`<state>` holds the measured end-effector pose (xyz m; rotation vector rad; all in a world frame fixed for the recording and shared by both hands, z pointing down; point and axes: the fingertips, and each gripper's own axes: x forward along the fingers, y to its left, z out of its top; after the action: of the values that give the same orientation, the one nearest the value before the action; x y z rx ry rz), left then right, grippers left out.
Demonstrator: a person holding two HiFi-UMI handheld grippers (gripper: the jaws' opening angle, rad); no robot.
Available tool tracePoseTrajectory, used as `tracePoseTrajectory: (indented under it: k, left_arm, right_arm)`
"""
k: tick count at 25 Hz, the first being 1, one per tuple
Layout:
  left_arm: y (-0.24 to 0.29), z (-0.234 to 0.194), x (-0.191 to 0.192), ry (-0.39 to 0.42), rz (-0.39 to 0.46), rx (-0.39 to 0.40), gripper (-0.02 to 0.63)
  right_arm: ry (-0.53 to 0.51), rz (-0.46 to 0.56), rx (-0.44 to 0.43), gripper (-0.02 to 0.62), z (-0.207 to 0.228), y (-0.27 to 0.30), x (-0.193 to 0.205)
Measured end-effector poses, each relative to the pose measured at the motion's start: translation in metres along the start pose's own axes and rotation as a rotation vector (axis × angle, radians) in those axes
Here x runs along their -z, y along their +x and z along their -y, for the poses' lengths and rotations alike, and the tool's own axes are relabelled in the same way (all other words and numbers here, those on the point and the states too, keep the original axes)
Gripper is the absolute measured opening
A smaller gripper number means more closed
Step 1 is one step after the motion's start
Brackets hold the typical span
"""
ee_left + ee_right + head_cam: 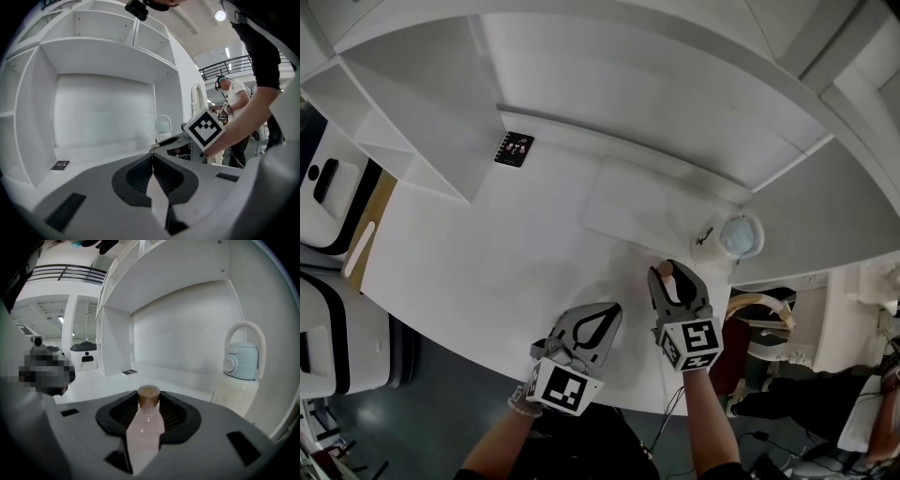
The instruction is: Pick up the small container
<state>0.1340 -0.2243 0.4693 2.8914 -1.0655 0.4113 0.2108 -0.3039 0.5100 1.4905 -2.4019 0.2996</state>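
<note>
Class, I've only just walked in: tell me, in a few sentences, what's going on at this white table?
A person stands at the white table with a gripper in each hand. The right gripper is shut on the small container, a pale pink bottle with a brown cap. Whether it is clear of the table cannot be told. The left gripper is shut and empty beside it. A black card lies farther back.

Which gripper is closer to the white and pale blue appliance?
Right. The right gripper, holding the small container, is near the appliance; the left gripper is farther, beyond the right one.
</note>
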Motion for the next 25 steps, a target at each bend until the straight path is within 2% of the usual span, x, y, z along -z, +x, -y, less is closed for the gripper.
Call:
tracePoseTrajectory:
  k: [1,2,9,14,19,25]
  left_arm:
    - [0.003,0.001,0.003,0.001,-0.005,0.005,0.002]
    - [0.006,0.002,0.006,0.002,-0.011,0.009,0.038]
    - [0.026,0.013,0.037,0.059,-0.064,0.025,0.163]
    - [0.039,0.021,0.047,0.100,-0.082,0.014,0.301]
    - [0.047,0.029,0.054,0.103,-0.108,0.030,0.342]
    - [0.054,0.030,0.060,0.091,-0.113,0.019,0.347]
  right_arm:
    - [0.004,0.003,-0.003,0.146,-0.002,-0.002,-0.002]
    - [0.008,0.006,-0.006,0.146,-0.003,-0.005,-0.004]
    - [0.012,0.035,-0.036,0.146,-0.019,-0.020,-0.020]
    - [0.026,0.045,-0.053,0.146,-0.028,-0.030,-0.032]
    - [0.022,0.047,-0.068,0.146,-0.040,-0.040,-0.041]
    - [0.025,0.040,-0.099,0.146,-0.053,-0.049,-0.046]
